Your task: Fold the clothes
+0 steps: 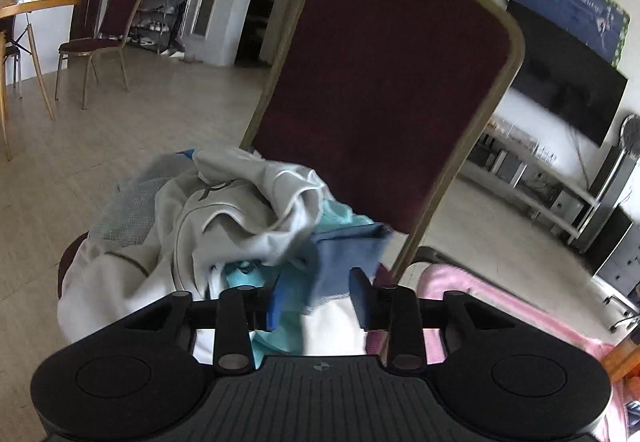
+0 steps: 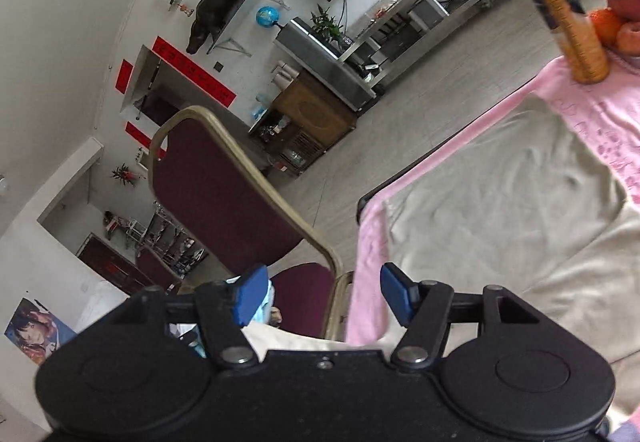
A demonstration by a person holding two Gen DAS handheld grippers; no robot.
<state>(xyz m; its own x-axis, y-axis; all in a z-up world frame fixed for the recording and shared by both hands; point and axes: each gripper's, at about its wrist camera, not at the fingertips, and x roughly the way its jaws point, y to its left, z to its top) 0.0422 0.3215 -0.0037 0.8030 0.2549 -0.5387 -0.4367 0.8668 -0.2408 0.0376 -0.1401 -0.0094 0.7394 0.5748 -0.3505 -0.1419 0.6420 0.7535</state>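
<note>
A heap of clothes sits on the seat of a maroon chair [image 1: 380,82]: a pale grey zip jacket [image 1: 224,218], a teal garment [image 1: 340,214] and a blue cloth [image 1: 348,250]. My left gripper [image 1: 319,302] hovers over the near edge of the heap. Its jaws stand apart, the blue cloth shows in the gap, and neither pad visibly presses it. A beige garment [image 2: 500,194] lies spread flat on a pink cover [image 2: 592,98] over the table. My right gripper [image 2: 324,294] is open and empty, above the gap between the chair [image 2: 216,194] and the pink cover's edge.
An orange drink bottle [image 2: 560,10] and fruit [image 2: 616,22] stand at the far end of the pink cover. A dark TV [image 1: 568,90] hangs over a low metal stand. A second maroon chair [image 1: 116,18] and a wooden table [image 1: 24,6] stand across the bare floor.
</note>
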